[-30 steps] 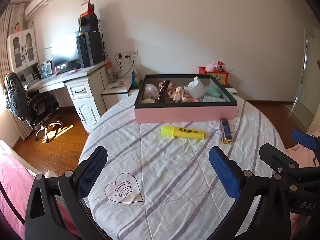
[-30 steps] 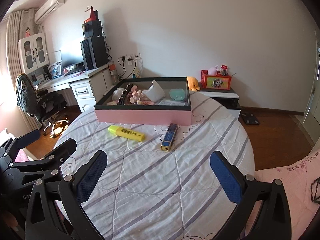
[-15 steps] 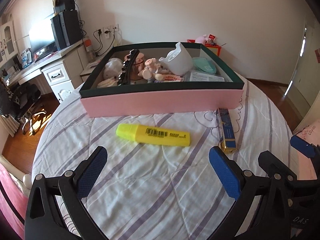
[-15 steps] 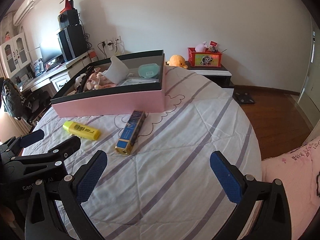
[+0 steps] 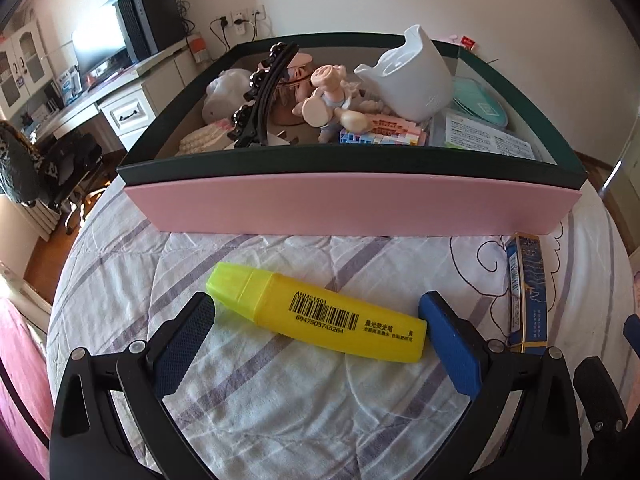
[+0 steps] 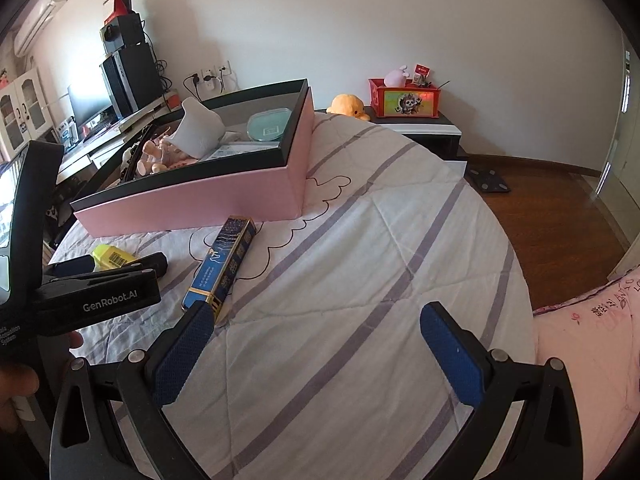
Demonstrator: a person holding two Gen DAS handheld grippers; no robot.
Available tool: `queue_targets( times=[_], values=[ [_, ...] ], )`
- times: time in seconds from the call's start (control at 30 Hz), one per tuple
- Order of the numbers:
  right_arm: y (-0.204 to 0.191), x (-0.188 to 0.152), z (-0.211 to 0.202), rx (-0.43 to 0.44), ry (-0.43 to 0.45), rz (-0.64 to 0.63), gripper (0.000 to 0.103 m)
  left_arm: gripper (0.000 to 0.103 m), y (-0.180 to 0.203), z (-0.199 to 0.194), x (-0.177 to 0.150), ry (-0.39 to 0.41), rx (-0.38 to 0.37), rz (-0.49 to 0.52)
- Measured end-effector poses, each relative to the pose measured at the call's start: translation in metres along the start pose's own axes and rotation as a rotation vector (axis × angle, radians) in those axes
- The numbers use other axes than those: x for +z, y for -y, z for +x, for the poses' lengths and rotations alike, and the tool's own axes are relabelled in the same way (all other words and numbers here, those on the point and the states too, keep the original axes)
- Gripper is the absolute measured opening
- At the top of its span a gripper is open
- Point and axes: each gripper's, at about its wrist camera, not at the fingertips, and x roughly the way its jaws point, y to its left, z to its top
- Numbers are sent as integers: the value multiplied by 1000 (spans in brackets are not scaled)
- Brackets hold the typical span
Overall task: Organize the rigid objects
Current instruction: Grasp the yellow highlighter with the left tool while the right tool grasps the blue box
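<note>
A yellow highlighter (image 5: 320,316) lies on the striped bedspread, crosswise between the fingers of my open left gripper (image 5: 316,320); the fingers flank its ends without clearly pressing. In the right wrist view only its cap end (image 6: 110,258) shows behind the left gripper (image 6: 112,268). A long blue box (image 5: 526,292) with gold ends lies to the right, its near end beside the left pad of my open right gripper (image 6: 316,328), long blue box (image 6: 222,266). The pink box (image 5: 344,204) with dark rim holds a white jug (image 5: 408,76), a pig figure and several other items.
The round bed ends close on the right, with wood floor (image 6: 560,216) beyond. A desk with a monitor (image 5: 100,52) and a chair stand to the left. A low cabinet carries a red box (image 6: 404,100). A pink cover (image 6: 592,360) lies at the right.
Both grippers have moved forward and down. The left one went from well short of the highlighter to straddling it. The right one closed in on the blue box.
</note>
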Motion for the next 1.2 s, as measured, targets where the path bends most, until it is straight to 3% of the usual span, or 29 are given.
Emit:
queue_targets(
  times=[0.27,0.63,0.8,0.87,1.0,1.07,1.2],
  values=[
    [-8,-3,-2,-8,-9,-9,103,103,-34,-11,-22,4,11,4],
    [-58,16,29,20,-73,-74,103,103,-99,-29,-57,32,65,-26],
    [-66,27,48,-9,-92,-93,102,103,-111,-28,-58,31,29,-46],
    [-66,29,53,-18,-114,-116,81,103,-110,-28,-57,34,27,-41],
    [-59,27,48,-12,-106,-156,57,103,-102,-21,-47,41,9,-10],
    [-55,24,42,2,-97,-171,34,103,-97,-15,-40,32,2,4],
    [-48,15,32,8,-88,-183,27,103,-89,-8,-29,36,-14,29]
  ],
)
